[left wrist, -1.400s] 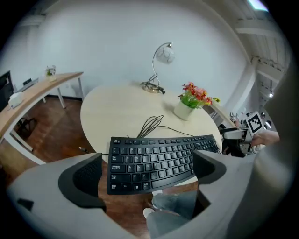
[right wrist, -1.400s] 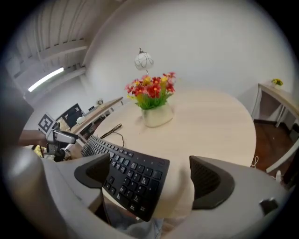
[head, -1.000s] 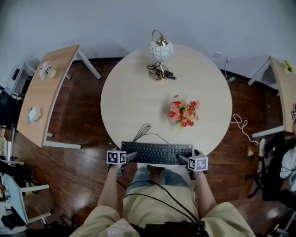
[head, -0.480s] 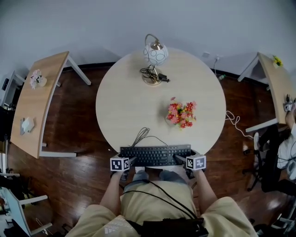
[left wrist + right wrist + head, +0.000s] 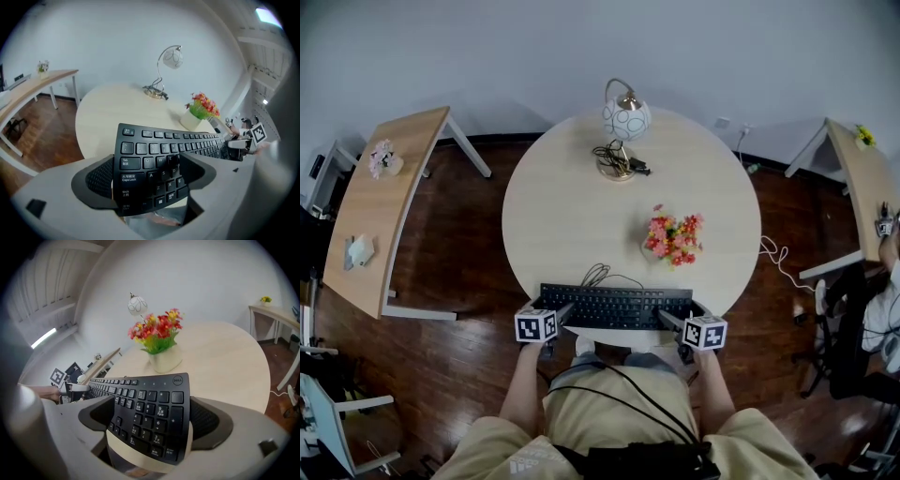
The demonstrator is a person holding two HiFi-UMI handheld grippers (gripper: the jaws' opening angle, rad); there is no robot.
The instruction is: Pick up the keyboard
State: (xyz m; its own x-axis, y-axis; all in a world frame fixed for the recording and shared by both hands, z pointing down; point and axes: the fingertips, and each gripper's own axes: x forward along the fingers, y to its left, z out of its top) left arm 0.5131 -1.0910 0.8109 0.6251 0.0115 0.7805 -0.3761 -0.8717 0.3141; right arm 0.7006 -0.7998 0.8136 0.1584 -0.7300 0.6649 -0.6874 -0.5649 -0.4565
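Note:
A black keyboard [image 5: 614, 307] lies across the near edge of the round table [image 5: 572, 206], its cable looping behind it. My left gripper [image 5: 565, 314] is shut on the keyboard's left end; in the left gripper view the keyboard [image 5: 159, 150] sits between the pads of the left gripper [image 5: 147, 176] at the Tab and Caps Lock keys. My right gripper [image 5: 667, 321] has just been closing and grips the right end; in the right gripper view the number-pad end of the keyboard [image 5: 154, 399] sits between the pads of the right gripper [image 5: 152, 418], held off the tabletop.
A potted flower bunch [image 5: 673, 236] stands just behind the keyboard's right half. A globe lamp [image 5: 625, 122] with a coiled cord stands at the table's far side. Wooden desks flank the table at left [image 5: 384, 206] and right [image 5: 862, 178]. The person's knees are under the near edge.
Both grippers closed on the keyboard's ends. The keyboard has lifted slightly off the table edge with both hands rising.

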